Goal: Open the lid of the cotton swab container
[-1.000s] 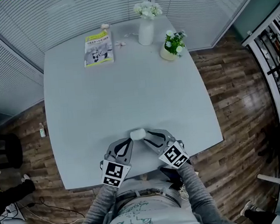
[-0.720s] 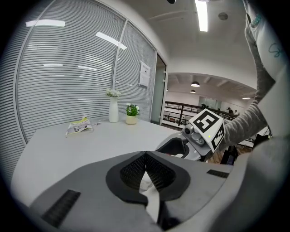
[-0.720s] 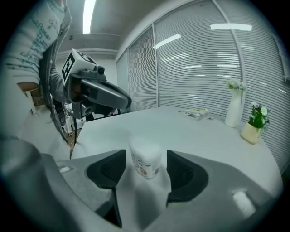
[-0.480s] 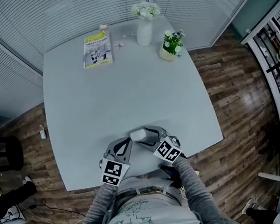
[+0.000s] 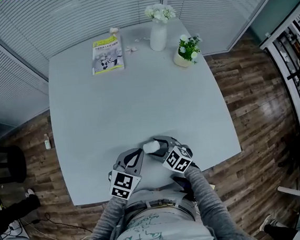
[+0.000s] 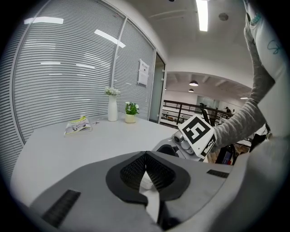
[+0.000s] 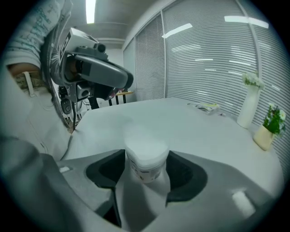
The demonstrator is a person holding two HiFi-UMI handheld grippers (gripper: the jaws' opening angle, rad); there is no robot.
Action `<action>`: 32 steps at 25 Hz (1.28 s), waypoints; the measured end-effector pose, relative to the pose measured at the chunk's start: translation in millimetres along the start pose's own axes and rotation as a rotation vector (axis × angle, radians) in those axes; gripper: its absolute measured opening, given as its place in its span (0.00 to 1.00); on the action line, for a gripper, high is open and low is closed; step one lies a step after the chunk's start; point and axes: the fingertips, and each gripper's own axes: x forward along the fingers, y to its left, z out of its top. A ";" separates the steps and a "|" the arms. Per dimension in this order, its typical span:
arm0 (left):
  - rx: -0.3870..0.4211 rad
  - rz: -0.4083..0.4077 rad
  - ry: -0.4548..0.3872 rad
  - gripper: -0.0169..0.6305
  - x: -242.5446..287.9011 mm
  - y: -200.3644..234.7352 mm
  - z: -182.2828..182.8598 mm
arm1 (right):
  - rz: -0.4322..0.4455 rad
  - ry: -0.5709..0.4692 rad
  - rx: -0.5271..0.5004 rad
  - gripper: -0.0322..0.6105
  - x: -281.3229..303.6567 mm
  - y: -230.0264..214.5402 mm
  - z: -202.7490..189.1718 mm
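A glass-walled office with slatted blinds (image 5: 76, 13) and a wood floor (image 5: 253, 96) surrounds a pale grey bench (image 5: 138, 102). At the bench's far side, well away from the work, lie a magazine (image 5: 106, 54), a white vase (image 5: 158, 34) of flowers and a small potted plant (image 5: 186, 49).

The left gripper (image 5: 138, 154) rests near the front edge with its fingers clenched together on nothing. A pale sliver shows through the gap below the pads, perhaps the tub, perhaps only the bench. The right gripper (image 5: 158, 145) sits just beside it, angled down. Its fingers have just been opening and now stand released, wide apart on either side of the tub (image 7: 146, 173).

The tub stands upright on the bench close to the front edge, between the right fingers, and the pads do not seem to press on it. Its lid (image 7: 145, 147) is on, so the opening is not yet done.

The main risk looks like an unbraced tub. If the right fingers clamp the lid and pull while nothing holds the body, the whole tub would likely lift or spin with it. A sideways nudge from either finger could tip it or push it off the nearby edge. The smooth plastic may also slip in a shallow grip.
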 end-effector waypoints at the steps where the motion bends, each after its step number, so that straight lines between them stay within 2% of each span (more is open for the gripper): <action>1: -0.001 -0.001 0.001 0.02 0.5 0.7 -0.5 | -0.001 0.002 -0.004 0.48 1.2 0.2 -0.4; 4: 0.009 -0.007 0.010 0.02 2.9 2.2 -2.7 | -0.005 -0.008 -0.003 0.47 2.8 -0.7 -0.1; 15: 0.146 -0.072 0.123 0.04 14.5 -4.0 -24.4 | -0.019 -0.015 -0.003 0.47 2.1 0.9 0.4; 24: 0.280 -0.172 0.228 0.23 25.3 -16.1 -43.2 | -0.007 -0.014 -0.014 0.47 4.1 7.0 0.2; 27: 0.329 -0.205 0.274 0.33 29.9 -20.1 -50.2 | -0.007 -0.016 -0.019 0.47 4.0 7.2 -0.2; 32: 0.403 -0.223 0.317 0.36 35.8 -18.0 -57.7 | -0.010 -0.017 -0.020 0.46 4.6 7.6 -0.1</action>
